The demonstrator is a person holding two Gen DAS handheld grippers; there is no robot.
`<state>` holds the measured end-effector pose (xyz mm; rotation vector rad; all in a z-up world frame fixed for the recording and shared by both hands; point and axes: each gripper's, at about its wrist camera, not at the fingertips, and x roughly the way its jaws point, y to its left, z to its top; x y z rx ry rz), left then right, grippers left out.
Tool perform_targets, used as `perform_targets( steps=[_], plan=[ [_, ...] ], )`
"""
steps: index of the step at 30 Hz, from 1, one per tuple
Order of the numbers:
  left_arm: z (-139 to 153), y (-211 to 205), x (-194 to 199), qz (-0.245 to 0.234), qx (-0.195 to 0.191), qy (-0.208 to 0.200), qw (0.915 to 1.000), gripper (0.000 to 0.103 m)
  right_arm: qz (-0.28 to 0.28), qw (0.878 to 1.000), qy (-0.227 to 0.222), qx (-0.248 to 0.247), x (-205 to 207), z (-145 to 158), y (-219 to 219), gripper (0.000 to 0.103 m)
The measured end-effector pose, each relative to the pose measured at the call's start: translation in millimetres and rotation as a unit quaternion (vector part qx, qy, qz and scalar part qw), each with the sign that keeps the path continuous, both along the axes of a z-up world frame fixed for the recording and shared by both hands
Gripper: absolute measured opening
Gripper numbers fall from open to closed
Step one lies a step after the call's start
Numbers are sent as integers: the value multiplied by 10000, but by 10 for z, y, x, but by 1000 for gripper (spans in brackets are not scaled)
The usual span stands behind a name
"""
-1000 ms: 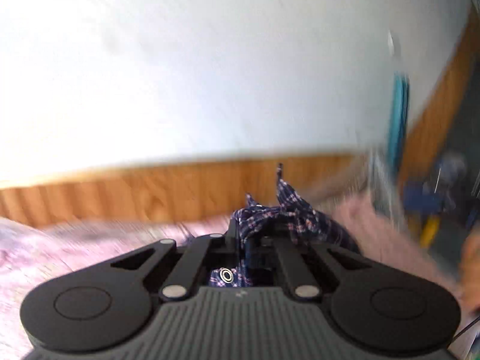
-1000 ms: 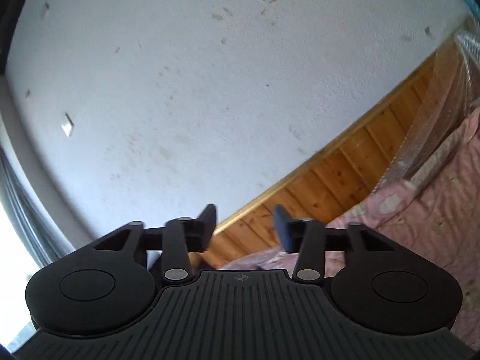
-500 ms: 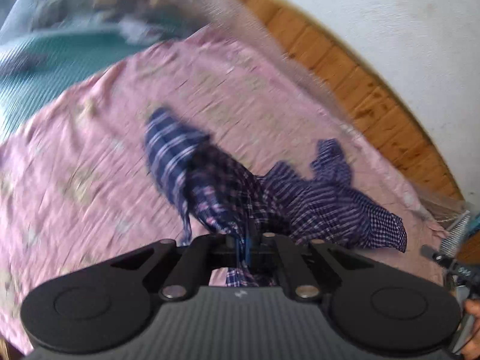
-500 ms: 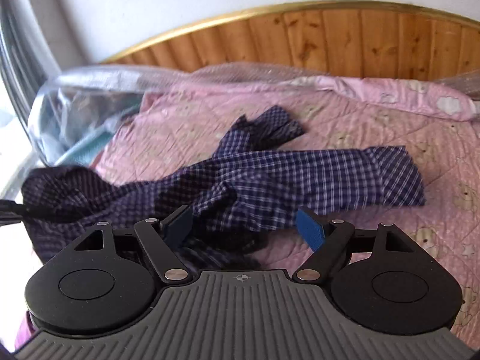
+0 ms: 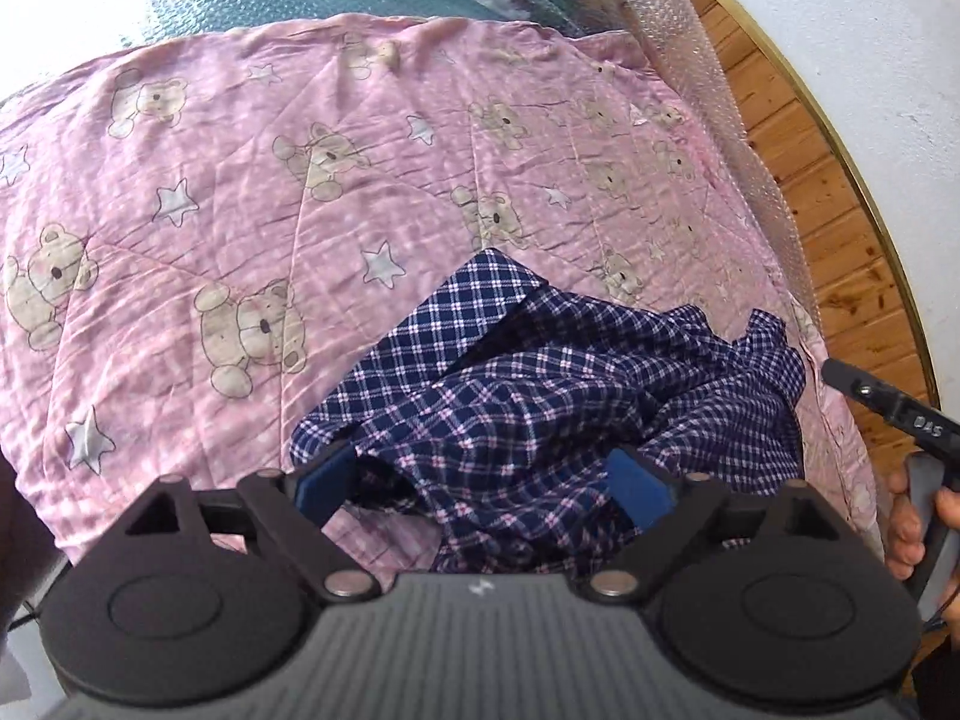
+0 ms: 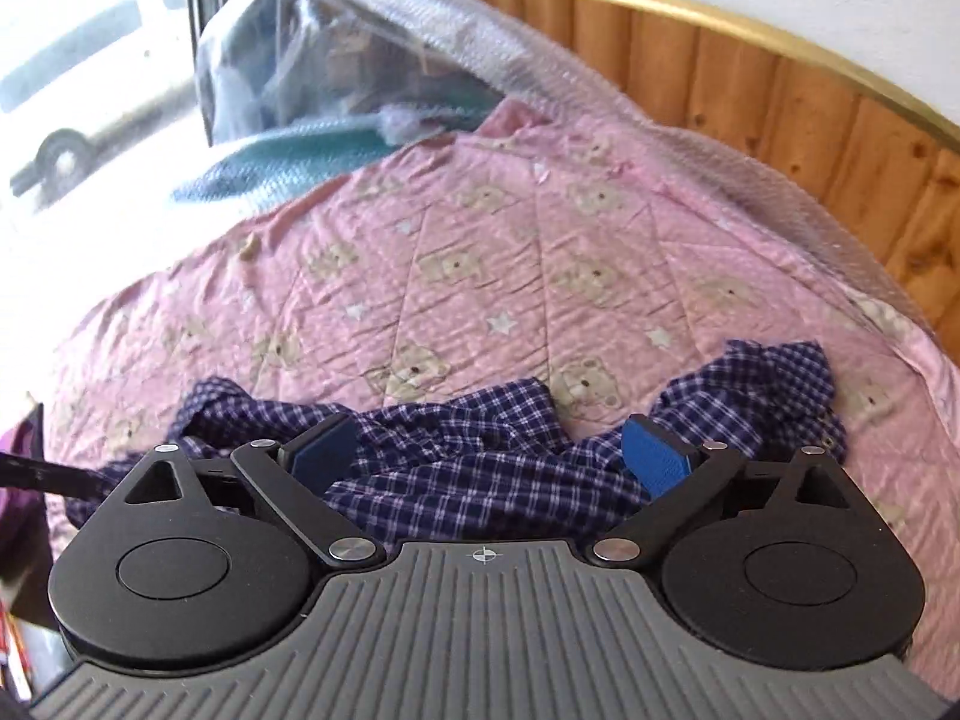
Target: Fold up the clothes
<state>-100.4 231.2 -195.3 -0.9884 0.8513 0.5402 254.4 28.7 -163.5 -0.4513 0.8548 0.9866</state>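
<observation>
1. A pink quilted bedspread printed with bears and stars (image 5: 252, 192) is seen spread over the bed.
2. A navy-and-white checked shirt (image 5: 540, 396) lies crumpled at its near edge, not folded.
3. The left gripper (image 5: 480, 480) and right gripper (image 6: 489, 459) are held spread just above the shirt, nothing pinched.
4. A flattening step is judged in hand; an edge or sleeve should be pinched and drawn out.

Bright daylight fills both views. In the right wrist view the window (image 6: 90, 78) on the left is washed out white and blurry. In the left wrist view the top left corner glares white too. The quilt (image 5: 252, 192) looks sharp and evenly lit. Straight edges bend near the picture borders.
</observation>
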Motion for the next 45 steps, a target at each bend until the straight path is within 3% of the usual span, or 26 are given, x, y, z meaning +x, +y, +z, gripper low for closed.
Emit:
perform_targets(
  steps=[2, 4, 9, 14, 16, 18, 19, 21, 23, 26, 29, 30, 31, 32, 33, 34, 35, 37, 39, 40, 42, 44, 45],
  plan=[
    [-41, 6, 73, 253, -141, 66, 9996, 96, 298, 9984, 76, -484, 122, -286, 117, 89],
    [-84, 16, 143, 418, -193, 95, 9989, 96, 591, 9939, 365, -851, 164, -500, 98, 0],
    [-169, 43, 140, 506, -164, 130, 9985, 96, 1431, 9804, 1166, -690, -303, -504, -496, 0],
    [-325, 26, 19, 526, -423, 78, 9977, 94, 2588, 9374, 1950, -1279, -1028, -701, -1034, 0],
    [-360, -18, 29, 426, -356, 144, 9984, 86, 2831, 9270, 2088, -1302, -1066, -611, -1115, 6],
    [-380, -58, 39, 368, -298, 204, 9987, 83, 2724, 9375, 2067, -654, -832, -263, -1033, 16],
    [-379, -75, 44, 370, -275, 230, 9987, 81, 2608, 9439, 2010, -248, -675, -76, -977, 41],
    [-375, -83, 39, 396, -287, 217, 9986, 78, 2354, 9543, 1801, 397, -372, 203, -811, 78],
    [-372, -73, 16, 502, -357, 201, 9979, 77, 2074, 9648, 1432, 748, -87, 314, -546, 86],
    [-339, -55, 13, 698, -399, 194, 9966, 81, 1557, 9824, 932, 454, 246, 3, 46, 88],
    [-312, -22, 87, 843, -446, 218, 9952, 94, 1495, 9857, 755, -167, 363, -494, 546, 85],
    [-331, -12, 139, 828, -474, 296, 9950, 97, 1586, 9831, 831, -384, 353, -637, 637, 78],
    [-353, -3, 192, 808, -499, 384, 9947, 97, 1719, 9786, 958, -605, 324, -771, 698, 51],
    [-375, 6, 245, 787, -524, 472, 9944, 95, 1850, 9733, 1084, -825, 295, -906, 760, 32],
    [-367, -4, 276, 719, -527, 485, 9948, 81, 1825, 9749, 1048, -723, 283, -802, 683, 1],
    [-352, -17, 303, 641, -526, 482, 9954, 41, 1739, 9789, 949, -498, 276, -608, 555, 1],
    [-338, -31, 329, 563, -526, 480, 9959, 24, 1652, 9822, 850, -272, 269, -414, 426, 0],
    [-179, -57, 312, 399, -448, 33, 9982, 15, 1474, 9868, 649, 179, 255, -26, 168, 0],
    [163, -76, 288, 44, -104, -726, 9973, 14, 1292, 9886, 447, 631, 242, 363, -90, 0],
    [360, -80, 278, -172, 80, -1138, 9933, 13, 1100, 9899, 237, 857, 185, 632, -270, 0],
    [850, -95, 296, -759, 470, -2011, 9755, 10, 637, 9890, -268, 1306, 31, 1227, -670, 0],
    [1370, -151, 373, -1379, 1054, -2639, 9488, 7, 169, 9815, -771, 1746, -122, 1821, -1070, 0],
    [1631, -181, 413, -1685, 1349, -2936, 9312, 7, -66, 9752, -1020, 1962, -198, 2119, -1270, 0]
  ],
)
